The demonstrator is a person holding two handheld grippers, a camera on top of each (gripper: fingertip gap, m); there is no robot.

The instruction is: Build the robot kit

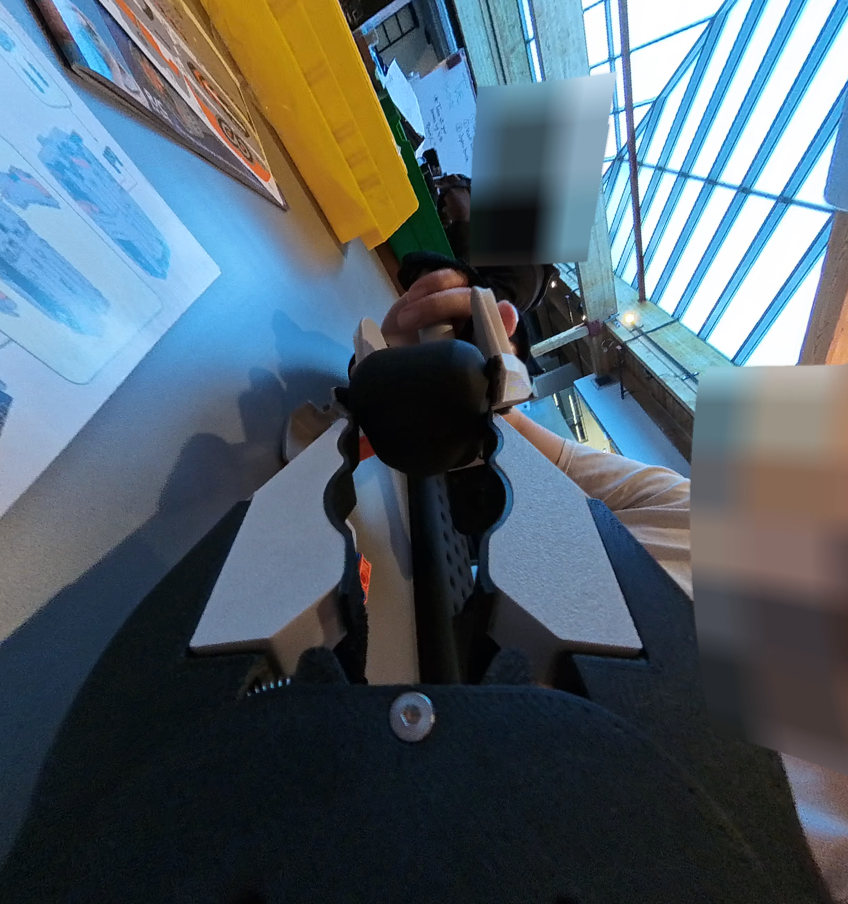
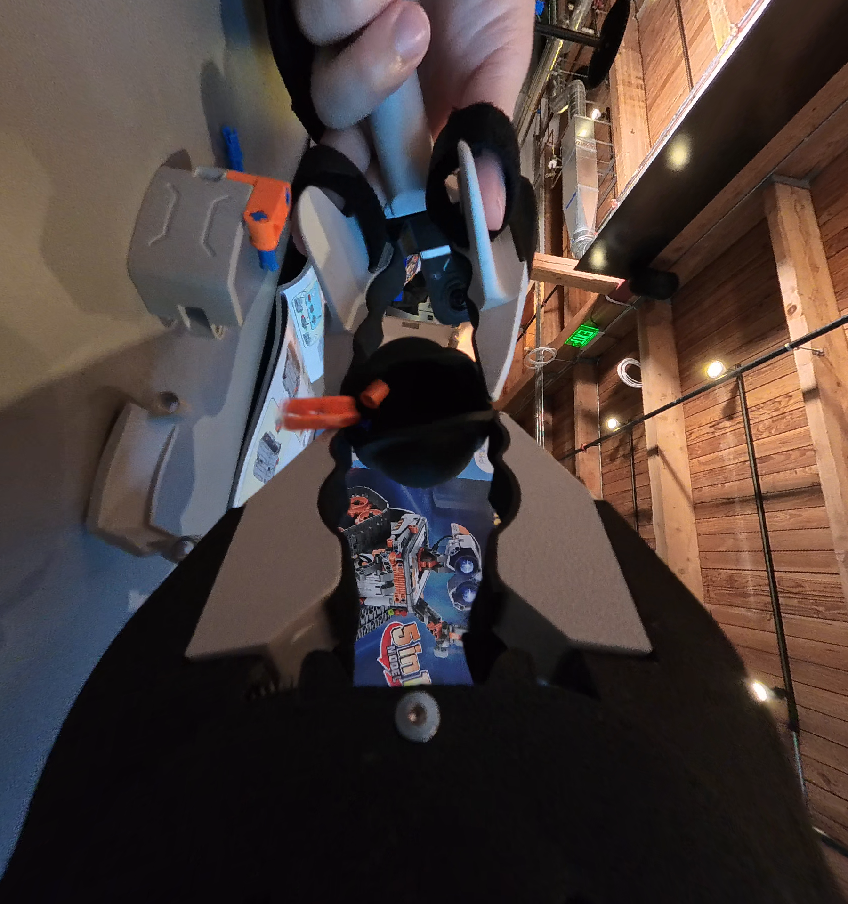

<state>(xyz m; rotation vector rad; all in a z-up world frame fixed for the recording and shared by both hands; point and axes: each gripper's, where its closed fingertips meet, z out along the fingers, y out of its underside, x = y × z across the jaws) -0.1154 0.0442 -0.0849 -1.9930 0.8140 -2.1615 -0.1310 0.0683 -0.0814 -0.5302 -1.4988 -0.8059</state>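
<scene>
In the left wrist view my left gripper (image 1: 419, 416) has its tips closed on a black round part (image 1: 417, 406); a small orange piece (image 1: 363, 572) shows by the left pad. The right gripper, in a hand (image 1: 436, 303), faces it from behind the part. In the right wrist view my right gripper (image 2: 417, 430) grips the same black round part (image 2: 412, 411), which has orange pieces (image 2: 319, 411) sticking out to its left. The left gripper (image 2: 417, 357) meets it from above, so both grip the part above the table.
Two grey moulded parts (image 2: 187, 254) (image 2: 128, 489) lie on the table (image 1: 192, 440), one with orange and blue pieces (image 2: 265, 210). A blue pin (image 2: 231, 146), an instruction sheet (image 1: 60, 274), a picture box (image 2: 412, 577), a yellow bin (image 1: 324, 107) and a green bin (image 1: 422, 225) are nearby. The grippers are tip to tip, or close to it.
</scene>
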